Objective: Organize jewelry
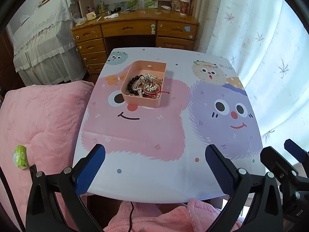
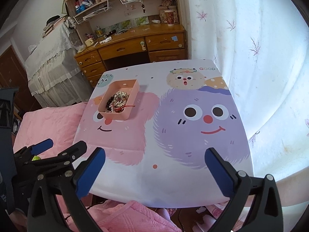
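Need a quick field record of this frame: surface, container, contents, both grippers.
surface: table with cartoon-monster print
container: pink tray, on the pink monster's face
contents: tangled jewelry piled at the tray's near end; dark bead bracelet, red cord hanging over the rim
left gripper: open, empty, over the table's near edge
right gripper: open, empty, over the table's near edge
loose items on table: none visible

jewelry [image 1: 145,86] in box [image 1: 143,102] | box on table [image 1: 164,176] | desk [image 1: 135,27] behind table
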A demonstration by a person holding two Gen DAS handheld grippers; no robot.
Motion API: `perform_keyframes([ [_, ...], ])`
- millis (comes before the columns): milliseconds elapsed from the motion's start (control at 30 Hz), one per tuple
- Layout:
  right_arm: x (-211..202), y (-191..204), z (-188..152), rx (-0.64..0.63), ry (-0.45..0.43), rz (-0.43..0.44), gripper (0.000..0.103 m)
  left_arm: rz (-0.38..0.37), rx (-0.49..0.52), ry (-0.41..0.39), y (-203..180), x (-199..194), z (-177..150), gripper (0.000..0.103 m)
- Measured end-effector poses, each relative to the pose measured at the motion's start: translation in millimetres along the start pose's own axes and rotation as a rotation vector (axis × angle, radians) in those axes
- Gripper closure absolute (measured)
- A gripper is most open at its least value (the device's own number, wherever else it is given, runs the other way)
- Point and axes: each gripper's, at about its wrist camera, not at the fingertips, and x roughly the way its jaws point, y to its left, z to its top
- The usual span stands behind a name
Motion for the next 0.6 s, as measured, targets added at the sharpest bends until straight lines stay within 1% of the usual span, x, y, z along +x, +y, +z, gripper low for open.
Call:
perform_keyframes([
  [400, 2.0, -7.6, 0.6, 0.004, 0.02, -0.003, 0.0, 0.0, 0.03, 0.006, -12.1, 1.5, 0.7, 0.001],
  [600, 2.3, -8.6, -0.1, -0.007, 0.026, -0.005, 0.0, 0.021, 0.044, -0.018, -18.2, -4.0, 0.9, 0.001],
])
